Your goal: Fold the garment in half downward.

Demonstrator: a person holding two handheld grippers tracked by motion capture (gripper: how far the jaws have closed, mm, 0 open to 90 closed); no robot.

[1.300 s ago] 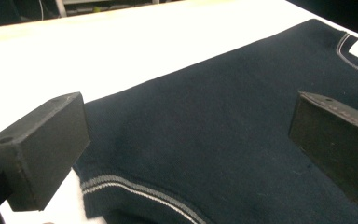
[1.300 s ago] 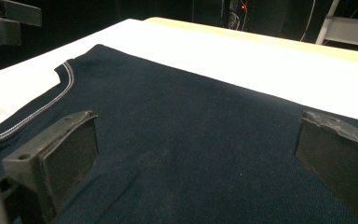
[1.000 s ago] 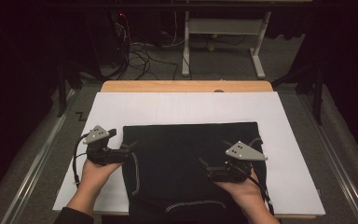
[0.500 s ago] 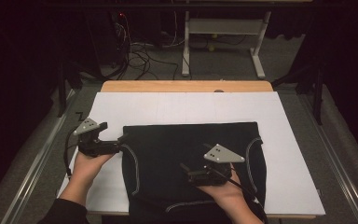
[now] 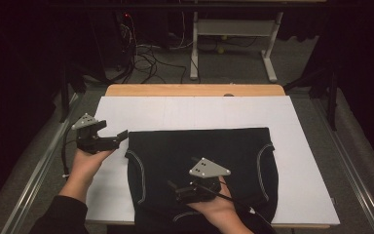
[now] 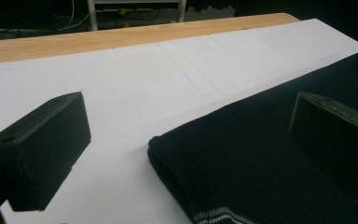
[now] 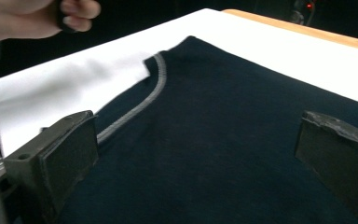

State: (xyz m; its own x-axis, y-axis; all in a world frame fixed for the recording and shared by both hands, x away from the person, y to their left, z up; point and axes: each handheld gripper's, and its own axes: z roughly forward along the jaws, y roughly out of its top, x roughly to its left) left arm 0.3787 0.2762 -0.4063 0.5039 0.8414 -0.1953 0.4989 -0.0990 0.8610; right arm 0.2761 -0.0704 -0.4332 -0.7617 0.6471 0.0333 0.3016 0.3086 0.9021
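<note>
Black garment (image 5: 199, 156) is lying folded flat on the white sheet (image 5: 185, 114) over my worktop. My left tongs (image 5: 119, 139) sit wide apart just off its left corner, and my right tongs (image 5: 175, 187) hover wide over its middle, holding nothing.

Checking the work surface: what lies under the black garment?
The black garment lies flat on a white sheet, which covers a wooden table. The sheet shows around its far and side edges; whatever is beneath the cloth is hidden.
</note>
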